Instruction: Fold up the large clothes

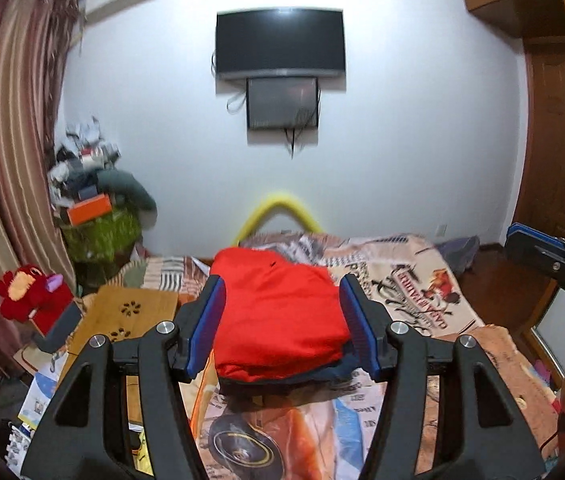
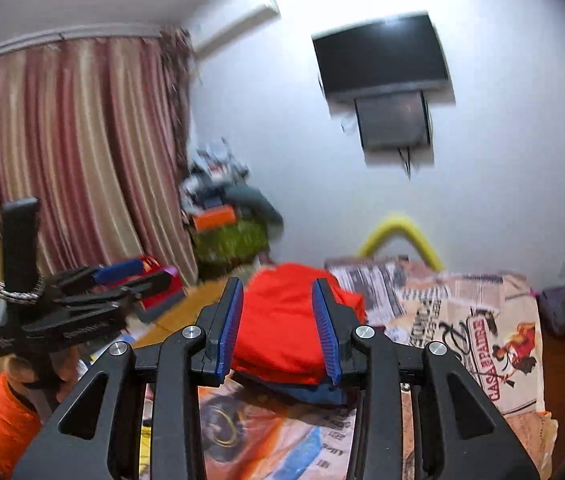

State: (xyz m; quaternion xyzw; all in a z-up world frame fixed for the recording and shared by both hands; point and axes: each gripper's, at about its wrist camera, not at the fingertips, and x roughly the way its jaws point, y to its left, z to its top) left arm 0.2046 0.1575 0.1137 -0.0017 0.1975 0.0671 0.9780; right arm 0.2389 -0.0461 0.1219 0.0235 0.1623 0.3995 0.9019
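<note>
1. Black angular arms of the left gripper [image 1: 282, 320] fill the foreground of its own view, each ending in a ribbed blue pad [image 1: 206, 328]; the jaws stand well apart with nothing between them, lifted clear of the bed.
2. Beyond those pads lies the folded red garment [image 1: 278, 312] — a soft, matte, roughly square bundle with rounded edges, resting on the patterned bedspread [image 1: 422, 292].
3. Under it peeks a dark blue garment [image 2: 314, 394], also folded, its edge showing at the near side.
4. From the right wrist view, the right gripper [image 2: 278, 330] has its blue pads narrower than the other pair but still parted, empty, hanging above the same pile.
5. Printed newspaper-style lettering, a tyre and a riding figure cover the bedspread, which is thin and a little rumpled.
6. To the left of the bed sits a pale wooden board [image 1: 134, 312] with small cut-out holes, and a fuzzy red plush toy [image 1: 22, 292] beside it.
7. Further out — striped satin-like curtains [image 1: 6, 140] in pink and cream, a heap of clutter [image 1: 94, 196] in the corner, and a yellow foam tube [image 1: 278, 208] arched at the bed's far end.
8. On the white wall hangs a dark flat television [image 1: 280, 44].
</note>
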